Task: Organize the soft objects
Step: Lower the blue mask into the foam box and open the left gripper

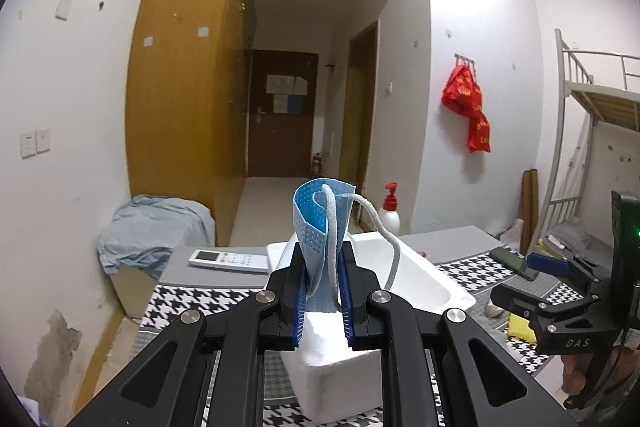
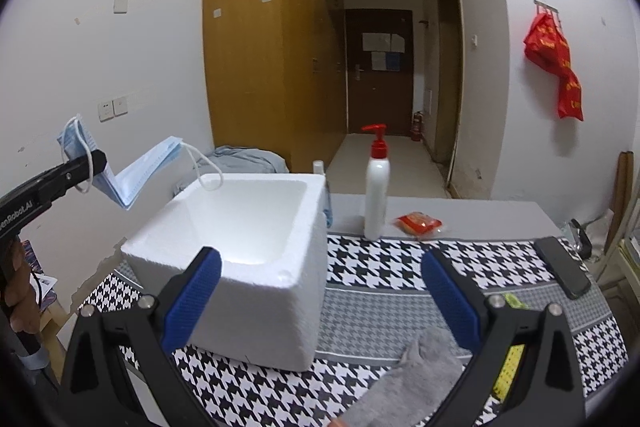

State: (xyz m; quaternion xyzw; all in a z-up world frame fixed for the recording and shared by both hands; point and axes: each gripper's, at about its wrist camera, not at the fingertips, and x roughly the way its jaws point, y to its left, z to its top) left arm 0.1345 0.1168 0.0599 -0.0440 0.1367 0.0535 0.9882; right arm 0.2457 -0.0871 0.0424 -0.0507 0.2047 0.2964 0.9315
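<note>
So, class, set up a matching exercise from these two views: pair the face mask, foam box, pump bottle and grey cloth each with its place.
Things:
1. blue face mask
2. white foam box
3. pump bottle
4. grey cloth

Places:
A. under the open right gripper
B. standing behind the box
C. clamped in the left gripper
D. on the houndstooth mat

Pairs: 1-C, 2-D, 3-B, 4-A

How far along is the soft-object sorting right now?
Nothing looks done: the foam box looks empty inside. In hand: the left tongs pinch the blue face mask above the box's left edge. Left: the grey cloth lies on the table under the open right tongs.
</note>
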